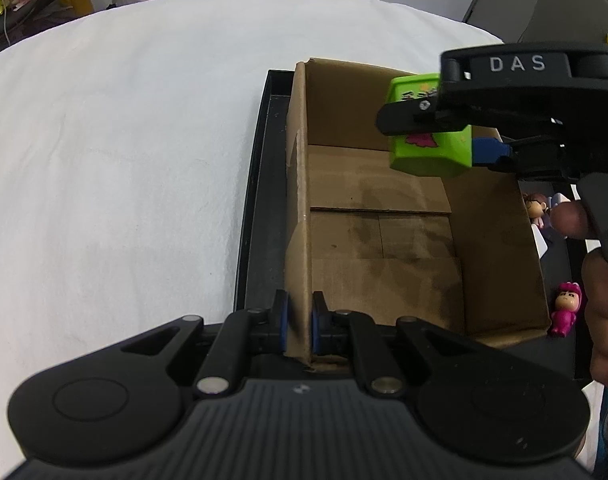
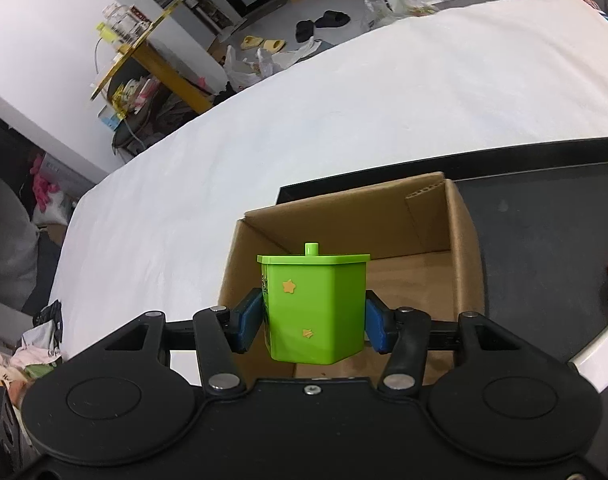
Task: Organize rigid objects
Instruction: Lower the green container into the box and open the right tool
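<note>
The left gripper (image 1: 298,322) is pinched on the left wall of the cardboard box (image 1: 499,248), close to that wall's near end; one blue pad sits outside the wall and the other inside, both pressed against the cardboard.

The right gripper (image 2: 312,322) is clamped on a green lidded container (image 2: 317,308), with a blue pad on each of two opposite sides. The container is upright in the right wrist view, lid and small knob on top, yellow stars on its faces. It touches nothing but the pads and is held above the open box, toward the box's far right corner as seen from the left wrist camera (image 1: 429,136). In that view the right gripper (image 1: 435,136) reaches in from the right edge.

The box stands open at the top on a black tray (image 1: 260,200), set against the tray's left rim. Its inside appears to hold only the folded bottom flaps, though the near right part is partly hidden by the gripper body.

The tray lies on a white cloth surface (image 1: 124,160), near its right side.

On the tray, just beside the box's right wall, a pink figurine (image 1: 565,314) stands near the near right corner of the box. A second figurine with brown hair (image 1: 537,208) lies farther along the same wall, partly hidden by the person's fingers.
</note>
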The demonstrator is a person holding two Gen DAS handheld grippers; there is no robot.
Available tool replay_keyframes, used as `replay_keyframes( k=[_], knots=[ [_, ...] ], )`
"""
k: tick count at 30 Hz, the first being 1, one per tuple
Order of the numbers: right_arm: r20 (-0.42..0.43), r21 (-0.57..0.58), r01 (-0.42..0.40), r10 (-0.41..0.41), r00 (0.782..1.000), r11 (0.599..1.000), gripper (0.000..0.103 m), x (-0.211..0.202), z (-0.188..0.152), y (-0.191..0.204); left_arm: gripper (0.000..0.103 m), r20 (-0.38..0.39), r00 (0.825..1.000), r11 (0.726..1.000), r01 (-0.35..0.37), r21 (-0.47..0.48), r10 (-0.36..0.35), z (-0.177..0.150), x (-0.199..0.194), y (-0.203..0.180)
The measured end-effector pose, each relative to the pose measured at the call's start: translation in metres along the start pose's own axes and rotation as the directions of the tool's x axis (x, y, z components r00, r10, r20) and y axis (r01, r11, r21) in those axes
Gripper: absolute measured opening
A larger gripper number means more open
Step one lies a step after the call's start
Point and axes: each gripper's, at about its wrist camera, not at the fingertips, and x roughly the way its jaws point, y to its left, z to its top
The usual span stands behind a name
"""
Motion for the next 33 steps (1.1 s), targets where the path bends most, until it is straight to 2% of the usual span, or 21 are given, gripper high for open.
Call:
replay_keyframes(
  k=[5, 9, 16, 24, 33],
  knots=[
    [-0.01, -0.042, 0.025, -0.025, 1.0, 0.999, 0.053, 0.003, -0.002, 0.007, 0.01, -0.002, 1.0, 1.0, 0.002, -0.005, -0.002, 0.002, 0.001, 0.001],
    [-0.02, -0.037, -0.004, 0.003, 1.0, 0.999, 0.057, 0.002, 0.003, 0.008, 0.01, -0.002, 1.0, 1.0, 0.0, -0.009, 0.0, 0.002, 0.001, 0.002],
    [-0.023, -0.076, 0.003, -0.004, 1.0, 0.997, 0.059, -0.028, 0.006, 0.008, 0.01, -0.002, 1.0, 1.0, -0.004, -0.011, 0.004, 0.003, 0.0, 0.0],
    [-0.041, -0.092, -0.037, 0.033, 0.999, 0.995, 0.059, -0.065, 0.005, 0.001, 0.01, 0.008, 1.0, 1.0, -0.014, -0.001, 0.014, 0.002, -0.001, -0.003],
    [-0.02, -0.107, -0.022, 0.02, 1.0, 0.994, 0.062, -0.107, 0.002, -0.026, 0.01, 0.011, 1.0, 1.0, -0.02, -0.009, 0.02, -0.001, 0.0, -0.002]
  ],
)
